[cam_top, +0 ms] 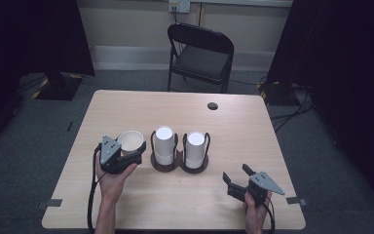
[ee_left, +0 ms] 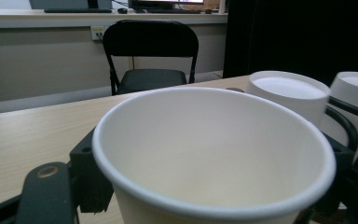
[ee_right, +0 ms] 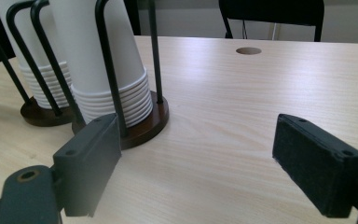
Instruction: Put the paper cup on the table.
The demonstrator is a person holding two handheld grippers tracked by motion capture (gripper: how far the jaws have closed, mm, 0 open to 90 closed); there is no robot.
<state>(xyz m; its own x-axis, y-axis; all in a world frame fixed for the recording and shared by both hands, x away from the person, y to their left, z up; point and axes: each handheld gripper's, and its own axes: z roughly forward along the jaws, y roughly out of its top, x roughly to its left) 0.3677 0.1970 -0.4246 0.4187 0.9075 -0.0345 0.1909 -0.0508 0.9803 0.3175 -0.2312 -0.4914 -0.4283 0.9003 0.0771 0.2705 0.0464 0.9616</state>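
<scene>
Just beside cup point(cam_top: 130, 140), cup stacks point(cam_top: 164, 145).

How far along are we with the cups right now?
Done: one cup stands upright, apart from the two stacks in the holder, with the left tongs closed around it. In hand: that grip, with the cup's mouth open upward in the left gripper view. Left: wherever the cup goes next; the right tongs sit open and empty on the table.
</scene>
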